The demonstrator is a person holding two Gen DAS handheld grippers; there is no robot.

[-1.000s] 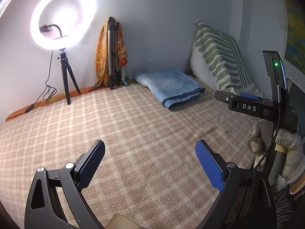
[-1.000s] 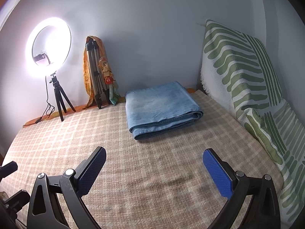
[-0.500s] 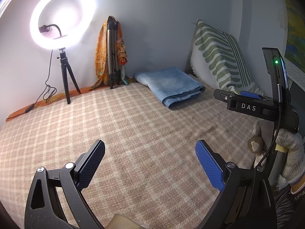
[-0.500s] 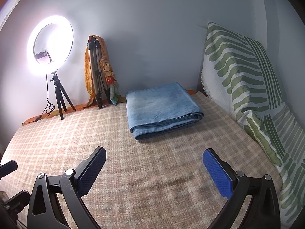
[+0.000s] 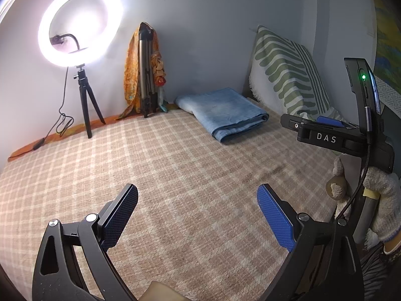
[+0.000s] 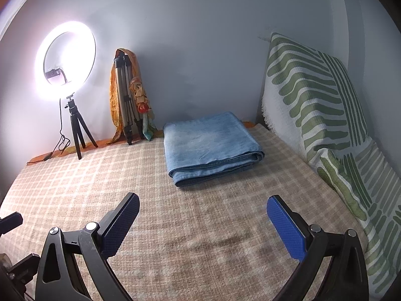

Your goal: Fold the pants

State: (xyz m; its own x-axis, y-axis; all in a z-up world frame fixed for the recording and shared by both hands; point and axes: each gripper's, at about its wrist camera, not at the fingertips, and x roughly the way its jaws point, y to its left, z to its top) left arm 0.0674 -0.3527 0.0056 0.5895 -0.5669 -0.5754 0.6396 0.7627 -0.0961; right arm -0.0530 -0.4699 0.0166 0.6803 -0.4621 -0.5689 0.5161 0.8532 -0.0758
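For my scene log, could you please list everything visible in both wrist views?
folded pants: one, light blue denim, on the bed near the back wall.
bed cover: one, beige check, under everything.
ring light: one, lit white, on a black tripod, back left.
folded tripod: one, silver, draped with orange cloth, against the wall.
patterned cloth: one, white with green stripes, along the right side.
left gripper: one, black with blue fingers, open, empty.
right gripper: one, same build, open, empty.
gloved hand: one, white knit glove, holding the right gripper.
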